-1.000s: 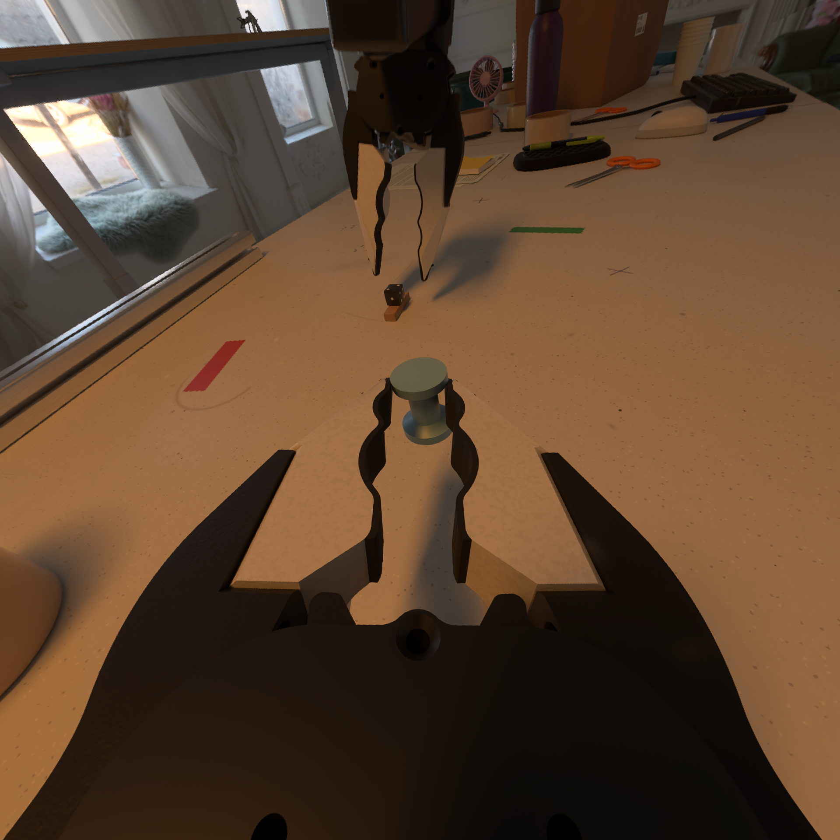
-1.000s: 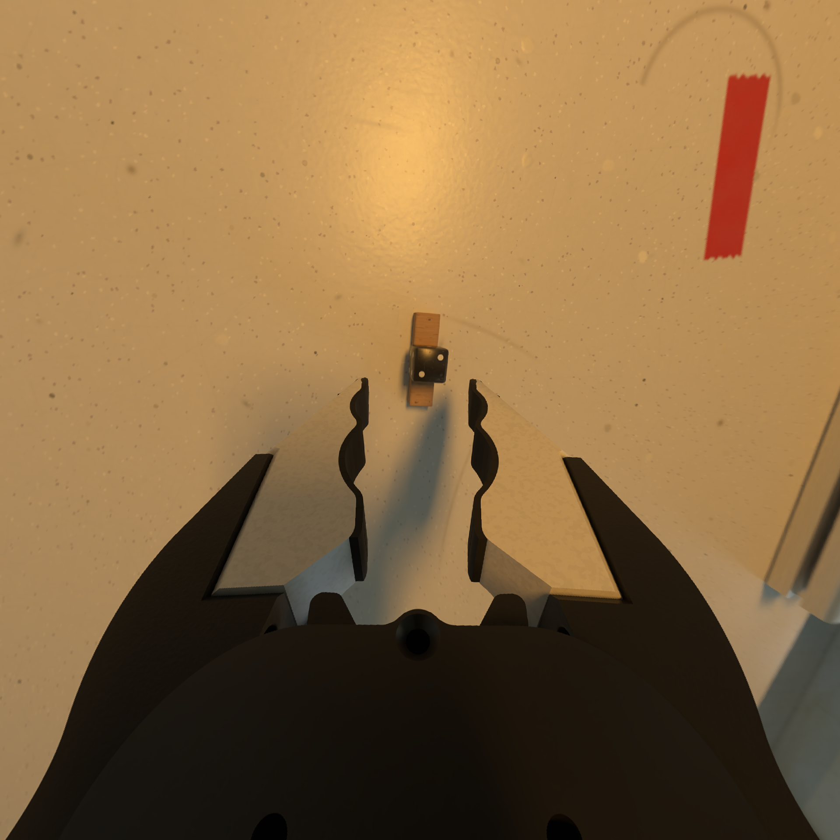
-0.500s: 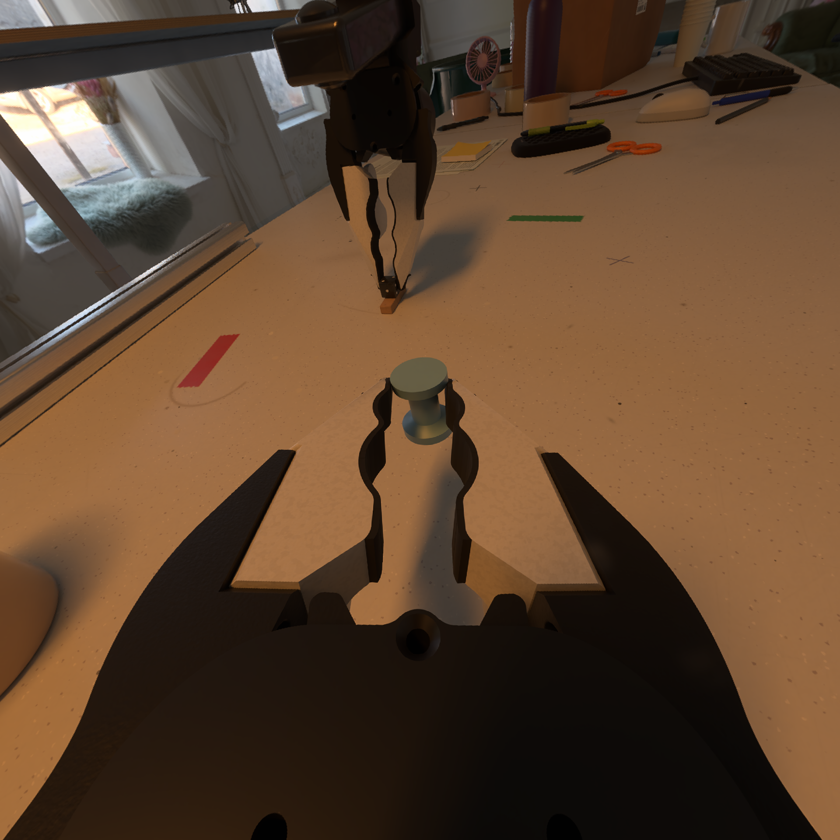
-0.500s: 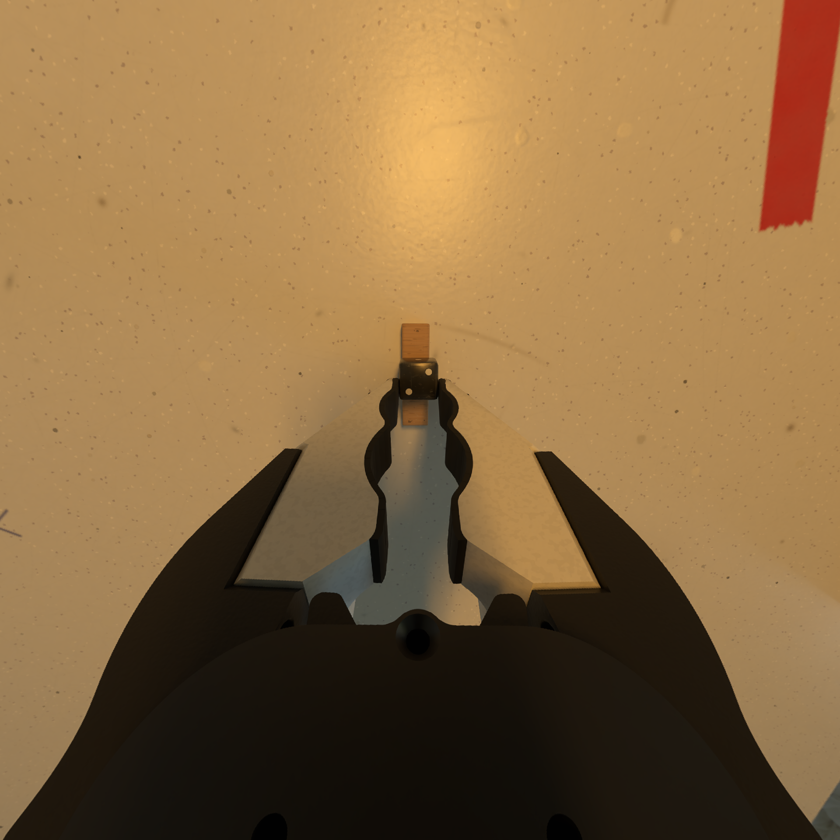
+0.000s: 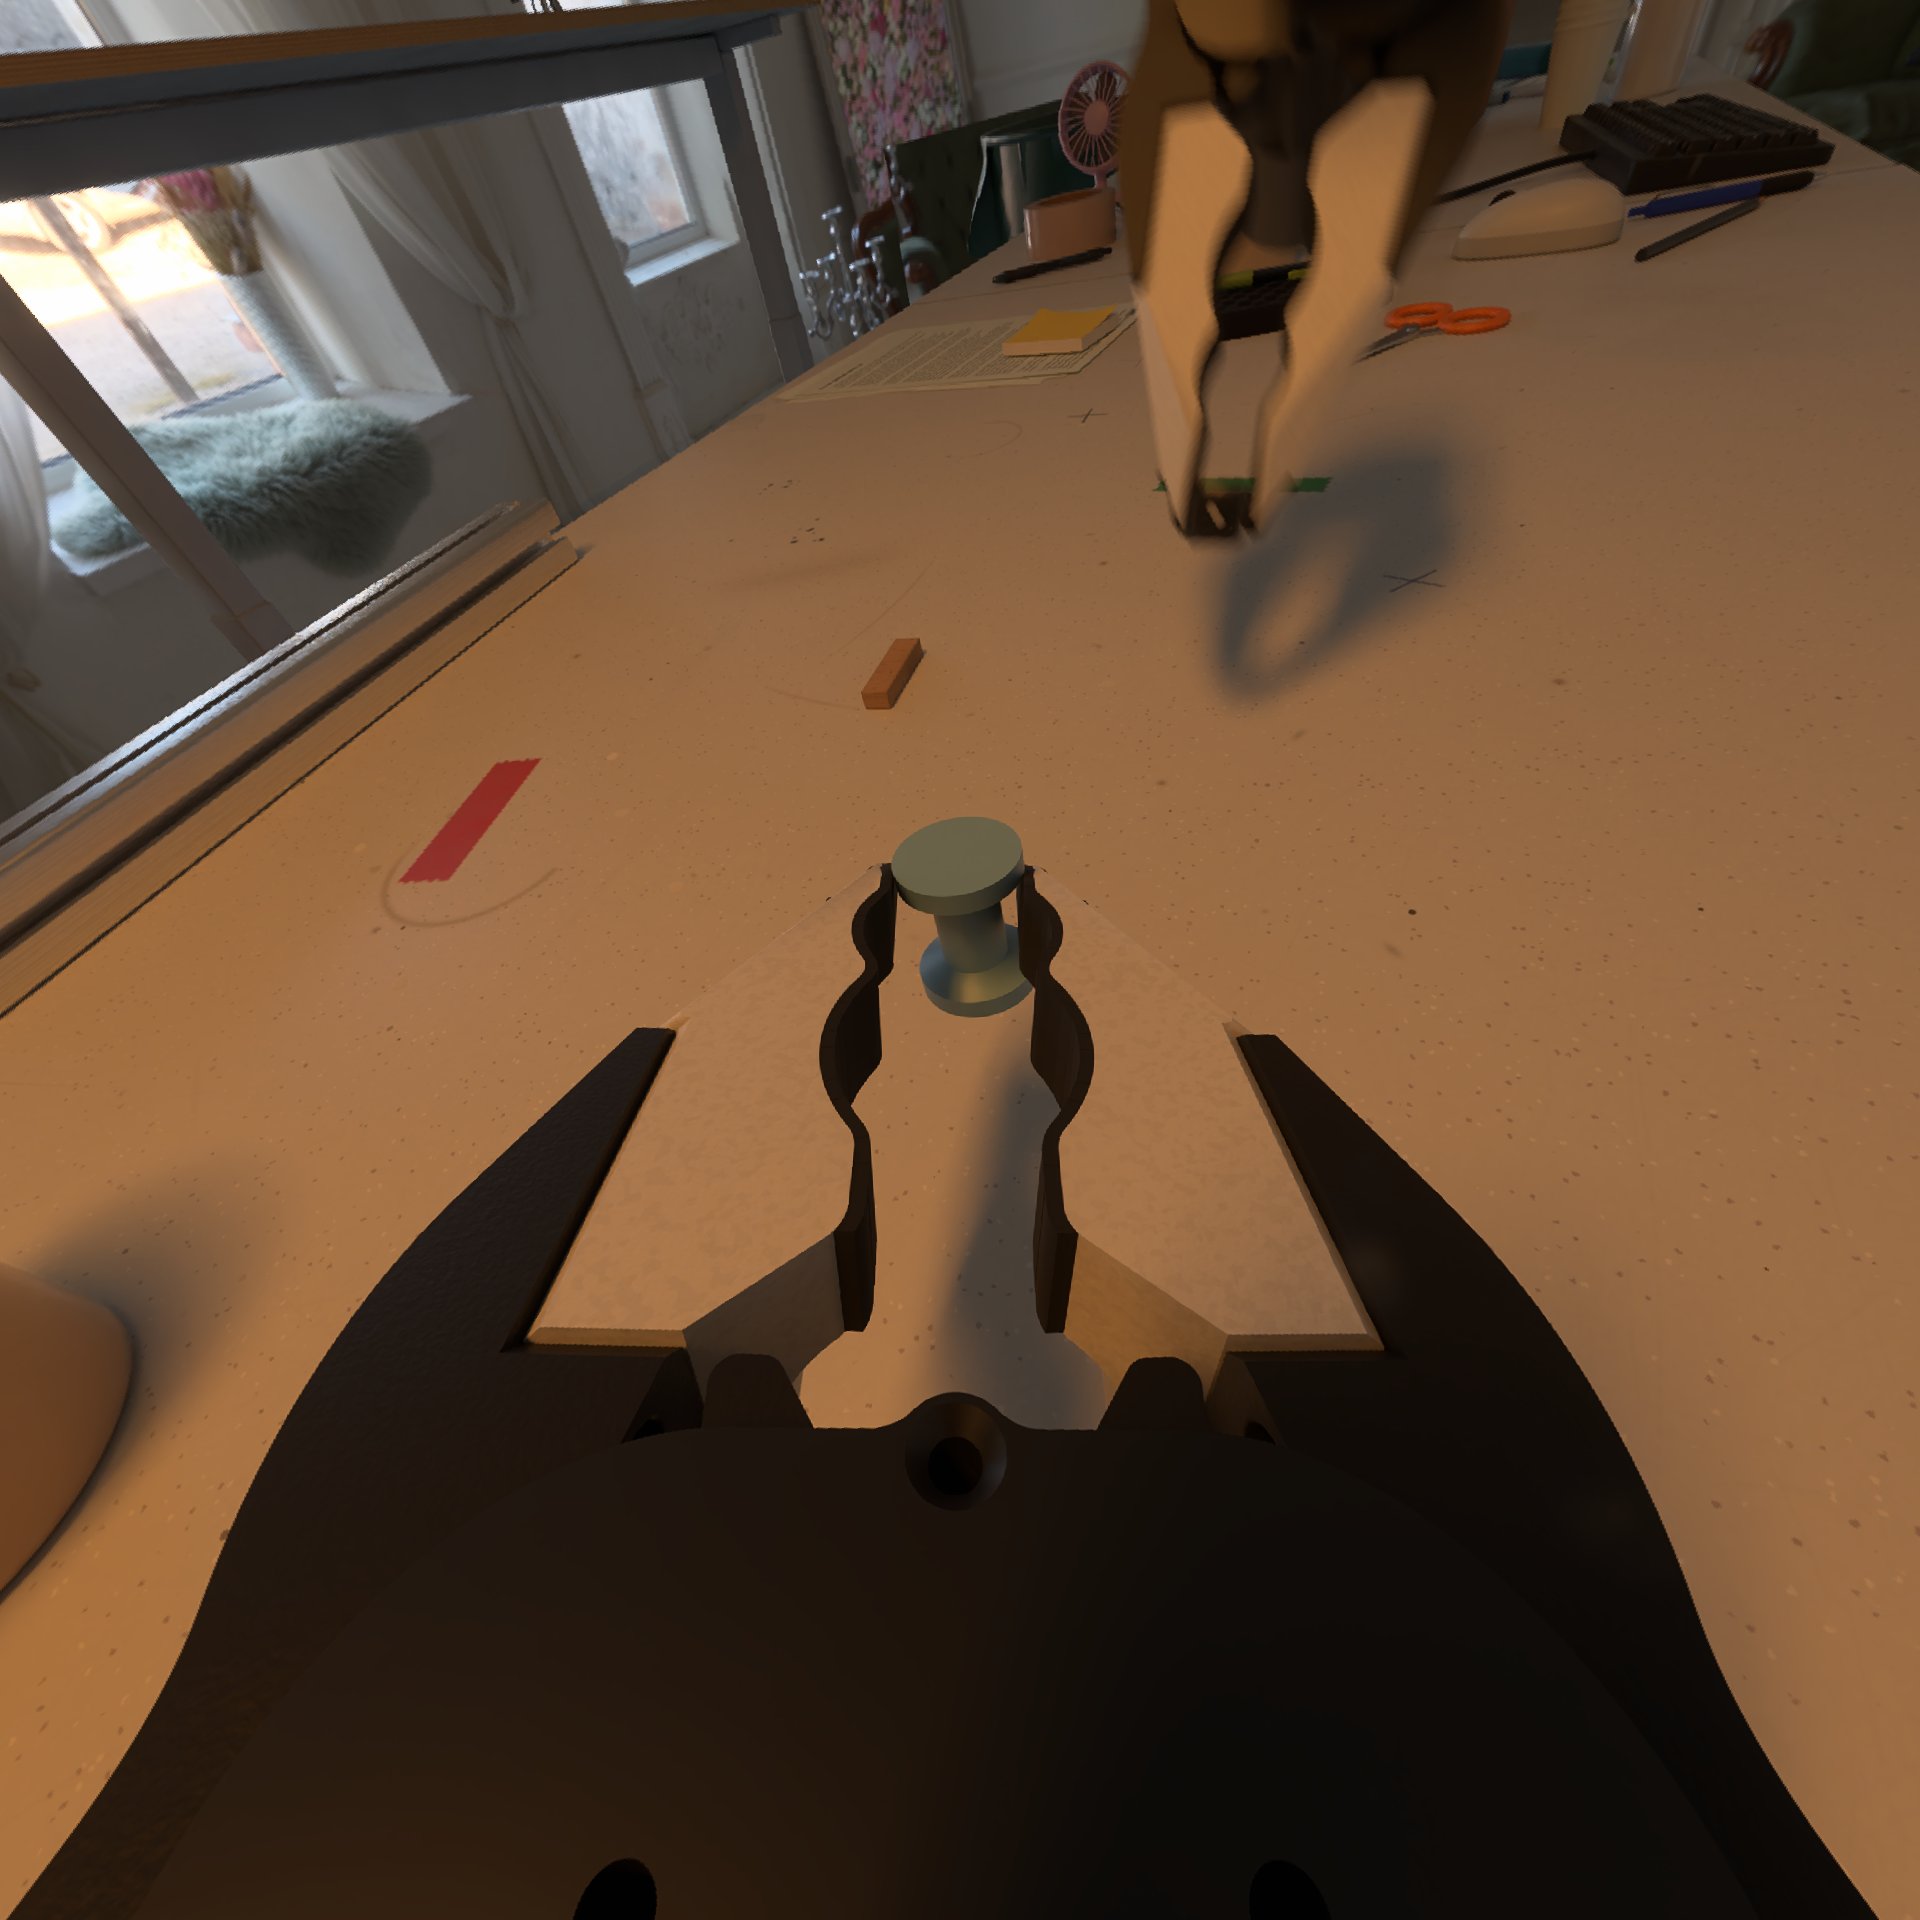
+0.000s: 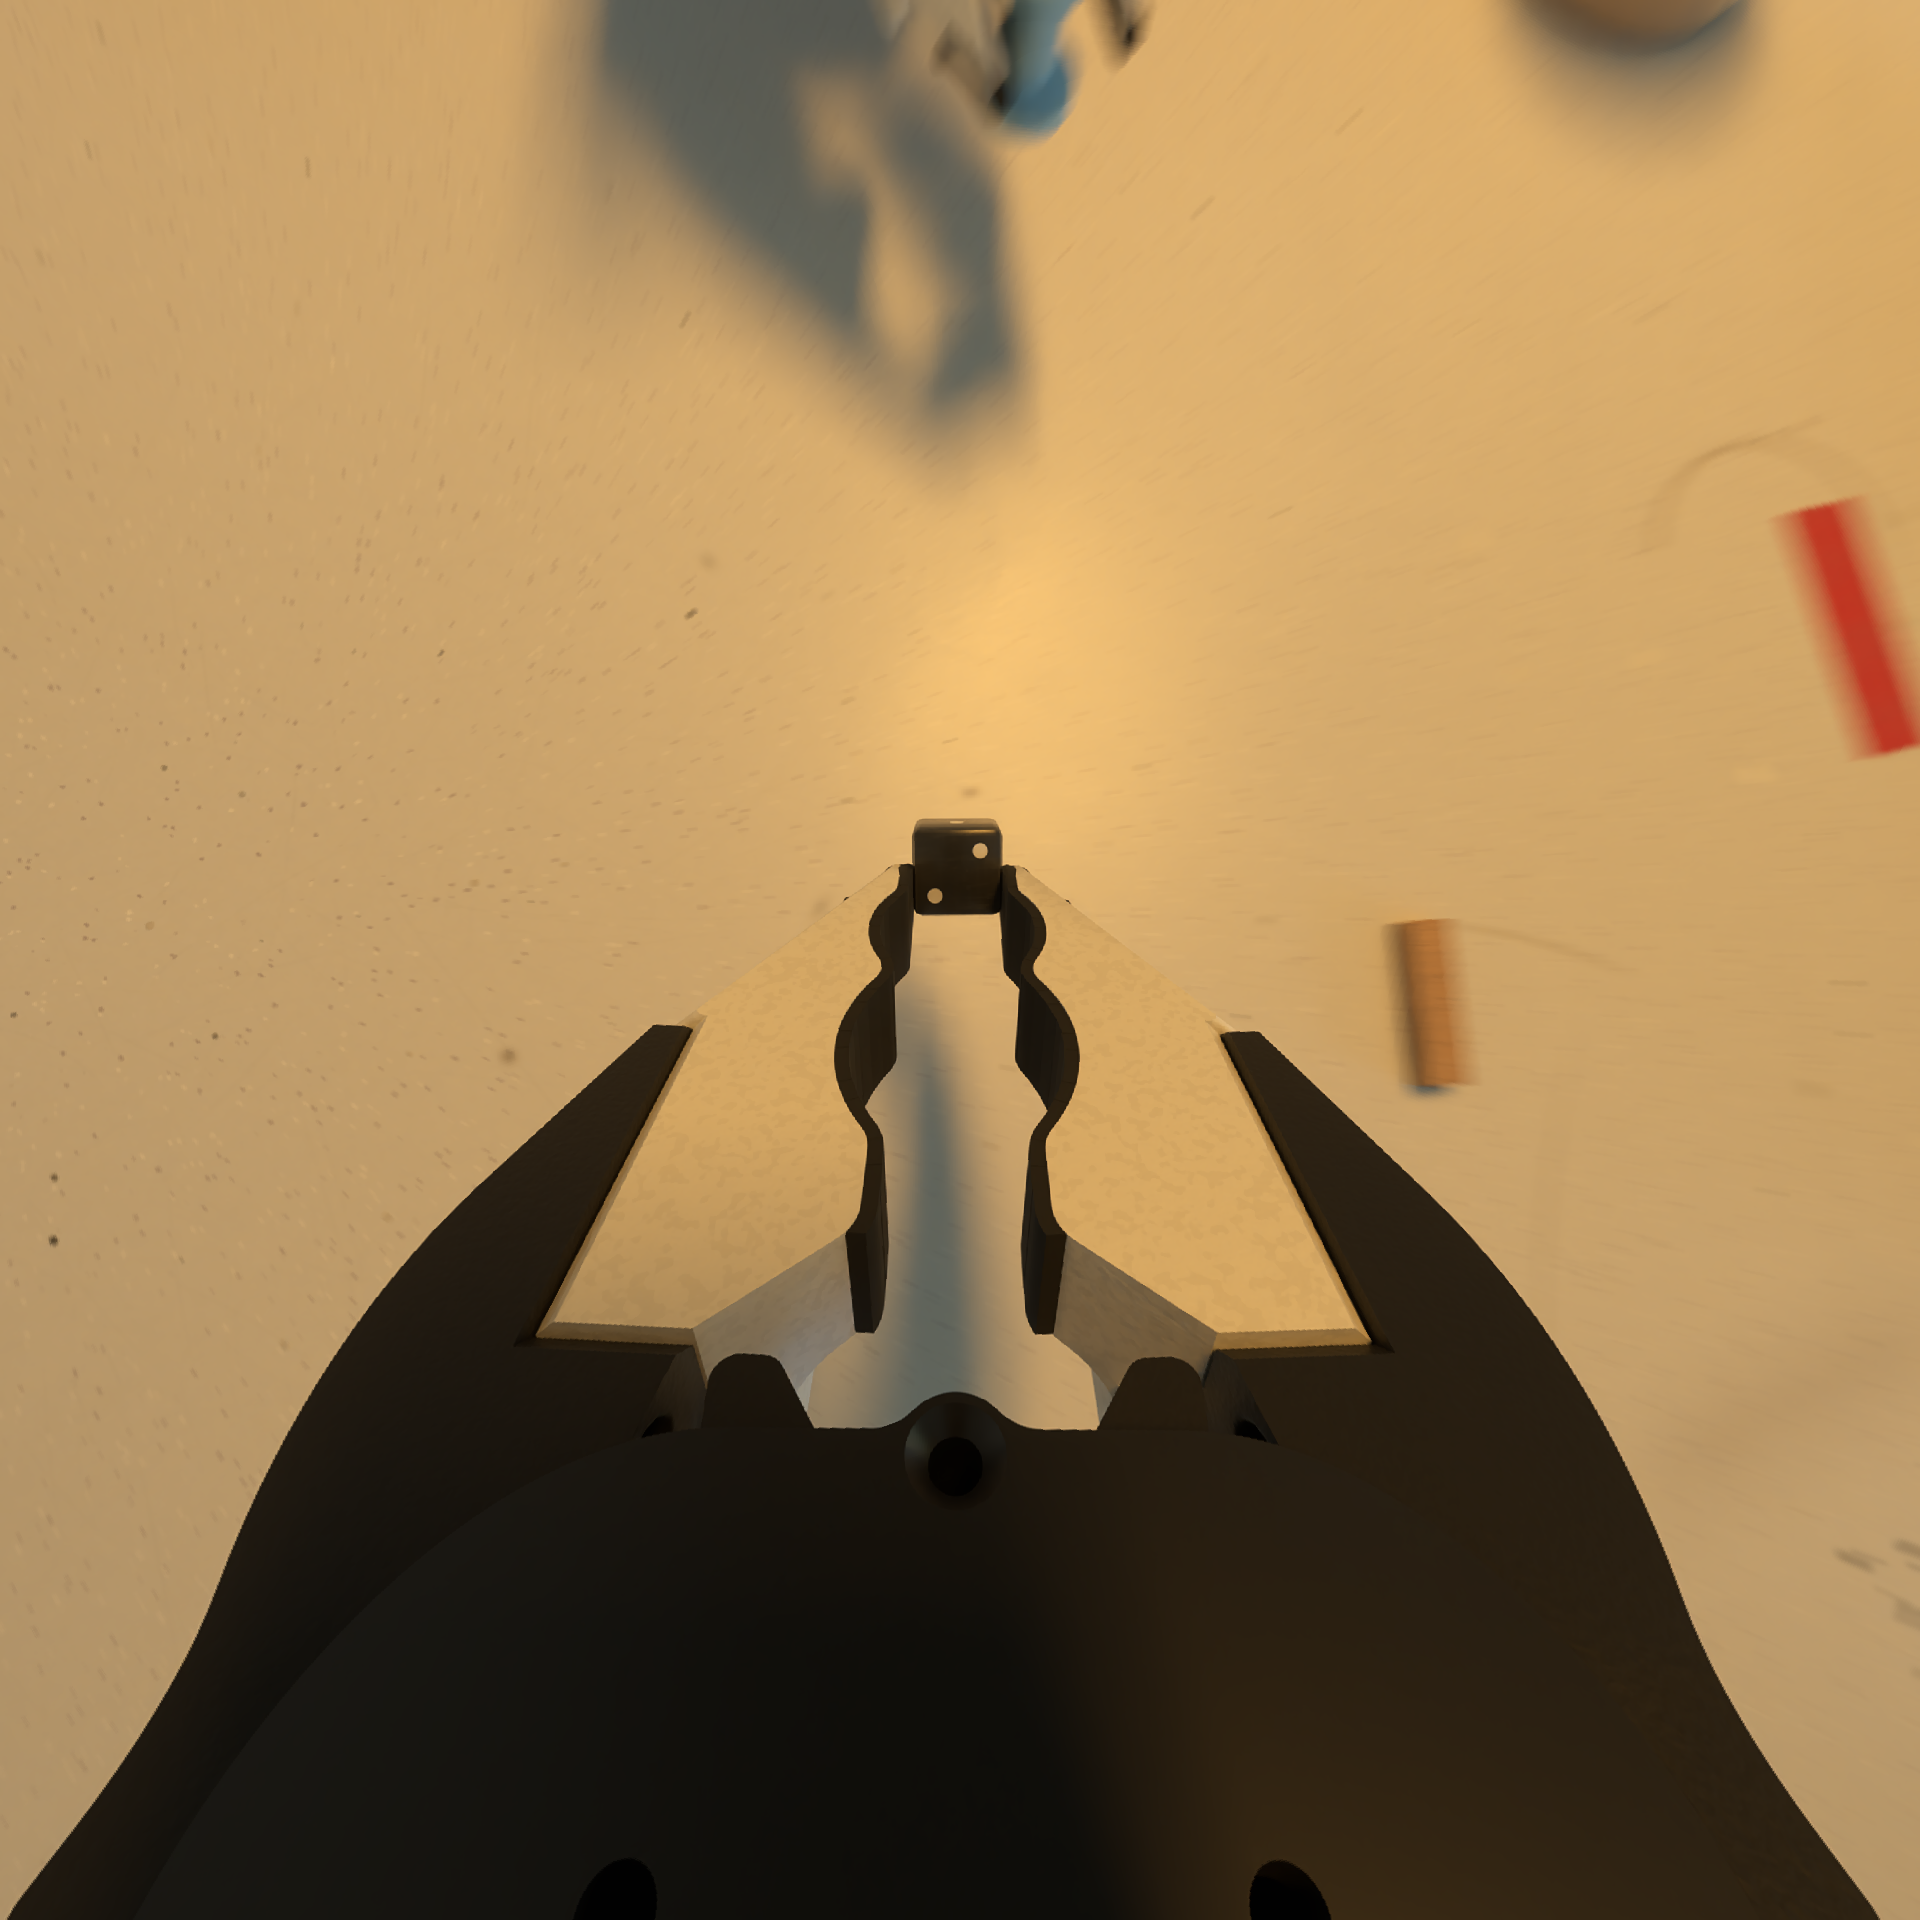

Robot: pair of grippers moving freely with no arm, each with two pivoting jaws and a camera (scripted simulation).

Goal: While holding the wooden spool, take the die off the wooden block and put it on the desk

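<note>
left hand-held gripper point(image 5: 957, 883) grips spool point(image 5: 961, 914) | right hand-held gripper point(image 6: 956, 883) grips die point(image 6: 957, 868)

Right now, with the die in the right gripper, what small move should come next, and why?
Probably lower the right gripper until the die meets the desk, then open. The die is pinched at its fingertips, already clear of the wooden block, which lies apart. The left gripper should keep its grip on the spool.

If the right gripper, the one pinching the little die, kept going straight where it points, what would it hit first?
Most likely the bare desk: the right gripper points down at it, die leading, nothing between. The gap is hard to judge.
</note>
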